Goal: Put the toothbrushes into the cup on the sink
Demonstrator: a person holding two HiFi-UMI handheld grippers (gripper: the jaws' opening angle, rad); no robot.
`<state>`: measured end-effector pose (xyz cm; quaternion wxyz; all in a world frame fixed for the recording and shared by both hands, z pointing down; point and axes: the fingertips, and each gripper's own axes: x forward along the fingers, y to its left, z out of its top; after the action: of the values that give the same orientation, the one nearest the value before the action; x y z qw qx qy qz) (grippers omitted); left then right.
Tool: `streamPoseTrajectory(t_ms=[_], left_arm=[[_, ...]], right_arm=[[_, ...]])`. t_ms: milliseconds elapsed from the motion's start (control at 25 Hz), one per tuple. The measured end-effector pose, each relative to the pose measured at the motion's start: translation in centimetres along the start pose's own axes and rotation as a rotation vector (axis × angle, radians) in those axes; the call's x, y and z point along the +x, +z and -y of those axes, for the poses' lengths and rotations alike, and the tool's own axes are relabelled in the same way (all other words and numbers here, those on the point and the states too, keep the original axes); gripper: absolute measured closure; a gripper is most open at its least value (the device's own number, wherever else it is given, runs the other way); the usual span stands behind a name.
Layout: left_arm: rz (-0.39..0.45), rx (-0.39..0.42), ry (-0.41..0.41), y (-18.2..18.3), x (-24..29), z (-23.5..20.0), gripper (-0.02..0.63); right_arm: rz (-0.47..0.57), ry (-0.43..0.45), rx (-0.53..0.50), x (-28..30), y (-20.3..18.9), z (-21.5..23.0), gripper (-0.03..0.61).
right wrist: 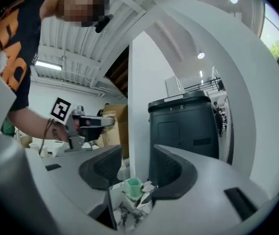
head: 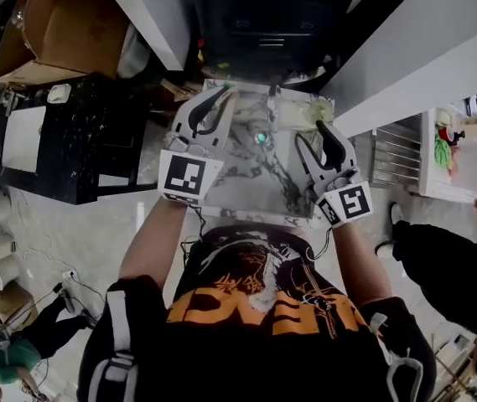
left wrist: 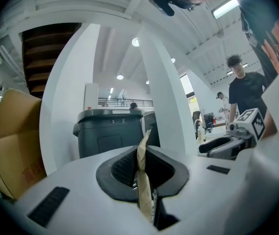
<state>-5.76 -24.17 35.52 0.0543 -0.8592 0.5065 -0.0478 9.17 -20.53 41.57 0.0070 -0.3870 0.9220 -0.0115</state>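
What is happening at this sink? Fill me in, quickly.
A person in a black T-shirt stands over a marble-patterned sink, with a handheld gripper in each hand. The left gripper is shut on a thin tan strip, possibly a wrapped toothbrush, though I cannot tell for sure. The right gripper is open and empty. The small green cup shows beyond and below its jaws on the sink. The strip is not yet in the cup.

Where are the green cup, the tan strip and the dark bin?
cup (right wrist: 133,186): right gripper view, on its side wall.
strip (left wrist: 143,180): left gripper view, on its middle stretch.
bin (right wrist: 186,126): right gripper view, on its front panel.
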Motion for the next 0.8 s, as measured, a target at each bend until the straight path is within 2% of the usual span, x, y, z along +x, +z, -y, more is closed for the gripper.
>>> streamPoseTrajectory(t_ms=[240, 320, 360, 400, 640, 800], left_arm=[[-0.016, -0.008, 0.016, -2.9, 1.5, -3.0, 0.569], [-0.025, -0.012, 0.016, -3.9, 2.1, -3.6, 0.569], [-0.030, -0.012, 0.015, -4.3, 2.4, -3.9, 0.569], [-0.034, -0.013, 0.014, -4.8, 2.6, -4.2, 0.569], [-0.049, -0.039, 0.011, -7.8, 4.3, -5.8, 0.569], [-0.056, -0.028, 0.001, -10.2, 6.2, -6.4, 0.569]], right_arm=[[0.016, 0.046, 0.040, 0.1, 2.0, -5.0, 0.397], [0.018, 0.048, 0.037, 0.0, 2.5, -5.8, 0.457], [0.026, 0.041, 0.039, 0.1, 3.0, -6.1, 0.531], [0.032, 0.033, 0.041, 0.3, 3.4, -6.5, 0.561], [0.008, 0.036, 0.054, 0.7, 4.3, -8.3, 0.565], [-0.012, -0.002, 0.050, 0.2, 4.6, -8.3, 0.565]])
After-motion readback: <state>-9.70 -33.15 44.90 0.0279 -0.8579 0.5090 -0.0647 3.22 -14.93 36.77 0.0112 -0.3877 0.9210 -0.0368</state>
